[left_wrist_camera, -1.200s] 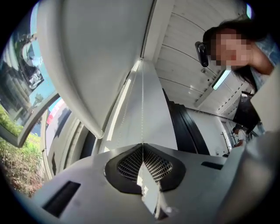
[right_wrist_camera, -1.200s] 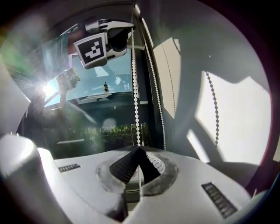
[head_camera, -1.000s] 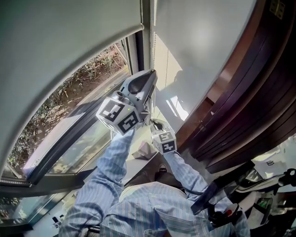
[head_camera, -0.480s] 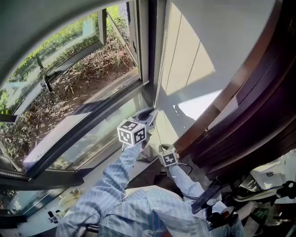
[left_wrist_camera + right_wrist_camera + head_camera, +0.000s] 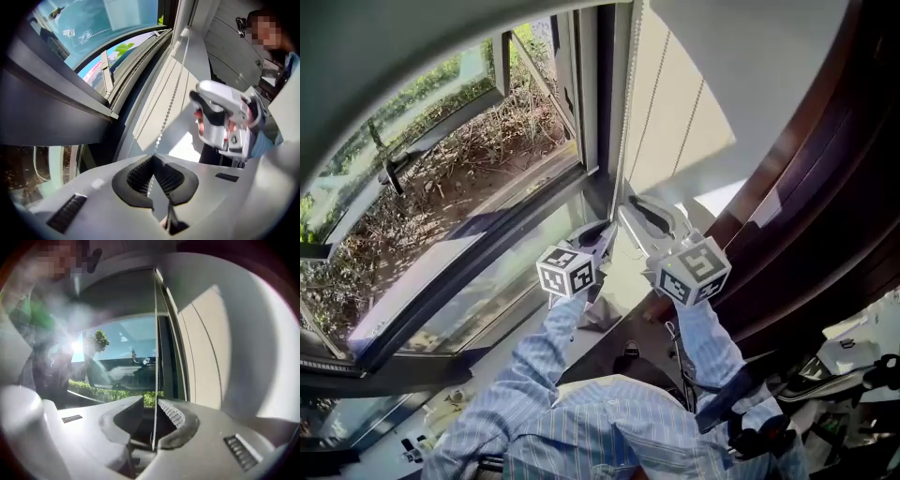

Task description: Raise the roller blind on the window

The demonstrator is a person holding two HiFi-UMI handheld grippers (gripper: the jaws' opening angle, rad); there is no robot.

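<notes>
The roller blind sits much higher than it did a second ago. Then its bottom edge hung low across the glass. Now it curves across the top left of my head view, and most of the window is bare, with the scrubby ground outside in full sight. My left gripper has come down from beside the blind's edge to the window's lower corner, and it has hardly shifted in the last half second. My right gripper has gone the other way. It was low and tucked behind the left one. It now stands just to the right of it, with its tips a little higher up the bead chain.

The left jaws are closed tight, with the pads pressed together on the bead chain. In the left gripper view the chain runs up out of them along the window frame.

The right jaws have just been opening and stand apart. The chain drops straight through the gap, close along the right-hand pad. I cannot tell whether it brushes that pad, but nothing pinches it.

The chain hangs at the frame's right edge, beside the sunlit wall.
</notes>
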